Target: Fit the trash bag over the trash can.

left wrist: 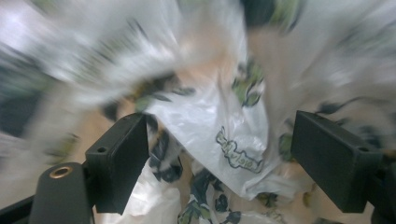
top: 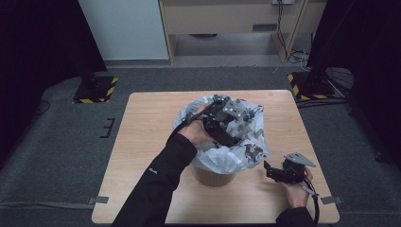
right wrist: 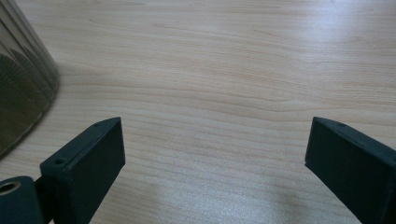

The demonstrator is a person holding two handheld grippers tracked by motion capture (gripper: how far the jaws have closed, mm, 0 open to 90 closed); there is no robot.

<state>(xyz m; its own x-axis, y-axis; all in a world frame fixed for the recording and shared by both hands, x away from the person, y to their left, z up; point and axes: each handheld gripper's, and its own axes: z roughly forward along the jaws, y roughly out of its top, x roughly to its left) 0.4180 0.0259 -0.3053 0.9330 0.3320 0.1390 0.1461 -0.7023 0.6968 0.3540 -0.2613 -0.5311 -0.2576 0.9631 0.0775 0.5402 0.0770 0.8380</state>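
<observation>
A brown round bin (top: 213,177) stands mid-table, lined with a white plastic bag (top: 246,153) printed with dark leafy marks. My left gripper (top: 236,124) hangs over the bag's open mouth, held by a hand in a black sleeve. In the left gripper view the jaws stand wide apart, so the left gripper (left wrist: 220,128) is open; crumpled bag film (left wrist: 224,135) lies between and beyond them, partly blurred. My right gripper (top: 271,170) sits low over the table to the right of the bin. It is open (right wrist: 217,135) over bare wood, with the bin's wall (right wrist: 23,93) at its left.
The wooden table (top: 142,142) has bare room left of the bin and along the front. Grey carpet surrounds it. Two black stands with yellow-striped bases (top: 97,90) (top: 309,85) sit beyond the far corners, and a wooden desk (top: 227,19) stands at the back.
</observation>
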